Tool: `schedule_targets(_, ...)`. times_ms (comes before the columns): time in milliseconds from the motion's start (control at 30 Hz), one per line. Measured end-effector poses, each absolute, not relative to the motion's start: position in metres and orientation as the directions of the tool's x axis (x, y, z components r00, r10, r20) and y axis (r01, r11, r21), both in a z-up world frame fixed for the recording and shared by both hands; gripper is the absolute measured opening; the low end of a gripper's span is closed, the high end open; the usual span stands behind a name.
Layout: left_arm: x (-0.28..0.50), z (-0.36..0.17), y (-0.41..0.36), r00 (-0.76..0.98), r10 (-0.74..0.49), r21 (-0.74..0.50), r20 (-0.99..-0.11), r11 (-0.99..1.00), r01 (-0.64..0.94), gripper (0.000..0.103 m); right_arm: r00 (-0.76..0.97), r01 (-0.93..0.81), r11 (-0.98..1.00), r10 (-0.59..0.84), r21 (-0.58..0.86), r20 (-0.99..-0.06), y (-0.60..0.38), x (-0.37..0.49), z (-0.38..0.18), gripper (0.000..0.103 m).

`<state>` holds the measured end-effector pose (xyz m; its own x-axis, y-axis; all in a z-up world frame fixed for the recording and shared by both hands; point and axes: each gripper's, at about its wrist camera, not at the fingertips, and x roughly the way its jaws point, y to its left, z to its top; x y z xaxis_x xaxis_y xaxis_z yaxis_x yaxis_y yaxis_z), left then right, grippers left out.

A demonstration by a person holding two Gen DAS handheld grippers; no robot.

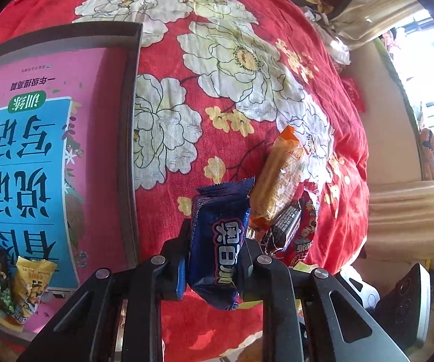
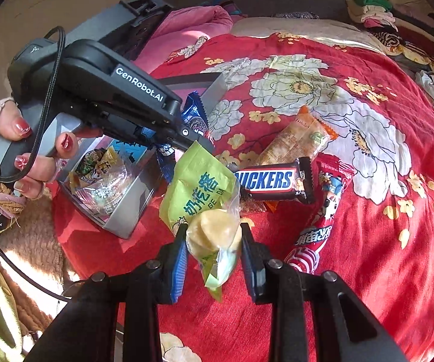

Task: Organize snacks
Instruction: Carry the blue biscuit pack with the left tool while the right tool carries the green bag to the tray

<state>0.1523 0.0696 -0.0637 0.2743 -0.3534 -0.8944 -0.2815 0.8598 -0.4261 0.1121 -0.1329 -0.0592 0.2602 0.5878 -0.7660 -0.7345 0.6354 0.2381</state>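
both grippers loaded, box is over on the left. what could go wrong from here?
1. The right gripper pinches the green pastry bag on the pastry itself, so it may crush.
2. The left gripper holds the blue Oreo pack at mid-length with both ends loose, so it could pivot or slip.
3. In the right wrist view the left gripper sits directly between the green bag and the grey box; delivering both together risks a collision.

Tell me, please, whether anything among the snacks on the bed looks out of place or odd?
Nothing looks spilled or damaged. The Snickers bar, orange-wrapped biscuit pack and red packet lie in a loose overlapping heap on the bedspread, outside the gray box; a picture book oddly lines the box.
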Motion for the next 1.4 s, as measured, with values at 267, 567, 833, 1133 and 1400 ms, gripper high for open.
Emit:
schedule_targets(267,0.131,-0.031,0.090,0.354,-0.333,-0.437,-0.874,0.857,-0.273,0.024,0.281,-0.703,0.653,0.619,0.282,-0.733,-0.134,0.111,-0.041,0.032)
schedule_targets(567,0.096,-0.014,0.124,0.420,-0.298,-0.442,-0.857,0.844,-0.302,0.024,0.320,-0.655,0.681,0.642,0.327,-0.696,-0.129,0.110,-0.023,0.032)
schedule_targets(833,0.075,-0.004,0.145,0.464,-0.280,-0.456,-0.840,0.828,-0.327,0.024,0.307,-0.663,0.666,0.658,0.342,-0.687,-0.112,0.104,-0.013,0.032)
schedule_targets(1133,0.050,0.001,0.170,0.494,-0.240,-0.448,-0.836,0.819,-0.359,0.024,0.255,-0.707,0.611,0.690,0.356,-0.677,-0.080,0.089,-0.003,0.032)
schedule_targets(1400,0.028,-0.004,0.191,0.496,-0.215,-0.441,-0.841,0.803,-0.401,0.024,0.216,-0.741,0.573,0.698,0.351,-0.683,-0.056,0.077,-0.001,0.032)
